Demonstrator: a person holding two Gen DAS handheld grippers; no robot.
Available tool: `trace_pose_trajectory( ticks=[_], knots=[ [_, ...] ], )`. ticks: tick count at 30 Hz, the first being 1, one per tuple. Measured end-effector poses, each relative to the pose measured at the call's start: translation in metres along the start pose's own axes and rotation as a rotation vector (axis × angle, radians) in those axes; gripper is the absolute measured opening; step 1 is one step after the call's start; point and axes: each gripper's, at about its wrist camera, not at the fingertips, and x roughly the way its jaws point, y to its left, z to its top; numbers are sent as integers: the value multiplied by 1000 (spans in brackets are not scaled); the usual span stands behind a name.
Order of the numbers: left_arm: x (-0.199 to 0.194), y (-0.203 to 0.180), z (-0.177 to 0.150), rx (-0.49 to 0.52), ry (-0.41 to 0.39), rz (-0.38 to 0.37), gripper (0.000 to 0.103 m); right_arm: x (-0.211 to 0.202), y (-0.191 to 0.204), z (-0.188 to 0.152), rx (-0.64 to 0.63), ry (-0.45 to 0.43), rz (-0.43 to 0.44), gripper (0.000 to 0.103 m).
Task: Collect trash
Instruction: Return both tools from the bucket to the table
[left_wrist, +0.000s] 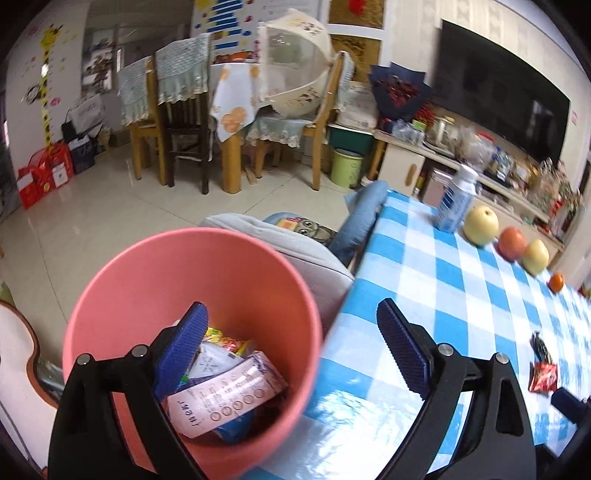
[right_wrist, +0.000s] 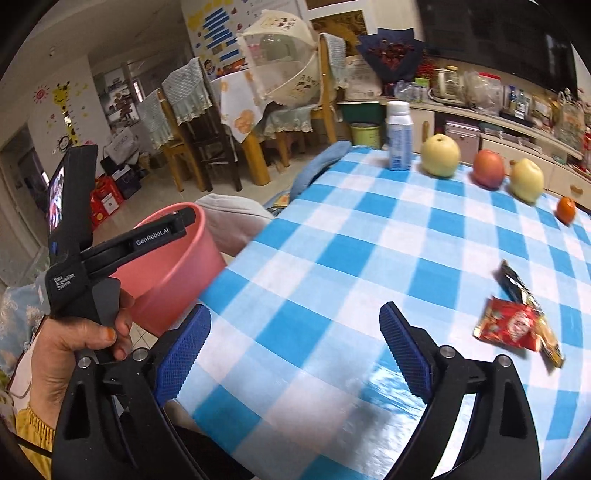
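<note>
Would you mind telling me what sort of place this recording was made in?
Most likely a family living and dining room: a dining table with chairs, a wall television above a cluttered sideboard, and a giraffe height chart.

Smooth matt pink plastic bin (left_wrist: 147, 280), glossy checked tablecloth (right_wrist: 332, 258), shiny foil wrappers (right_wrist: 506, 325).

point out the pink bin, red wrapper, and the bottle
pink bin (left_wrist: 122, 295): left wrist view, inner wall.
red wrapper (right_wrist: 508, 323): right wrist view, middle of the foil.
bottle (right_wrist: 399, 142): right wrist view, its body.

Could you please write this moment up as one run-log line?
left gripper: open, empty, over pink bin | right gripper: open, empty, above table | wrappers: on tablecloth
</note>
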Motion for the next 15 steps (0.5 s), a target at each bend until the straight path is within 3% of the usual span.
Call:
trace_pose_trajectory(
  ticks=[15],
  knots=[
    [-8,-65,-22,140,-17,-47,93,-40,-59,-31,77,-49,-18,94]
  ],
)
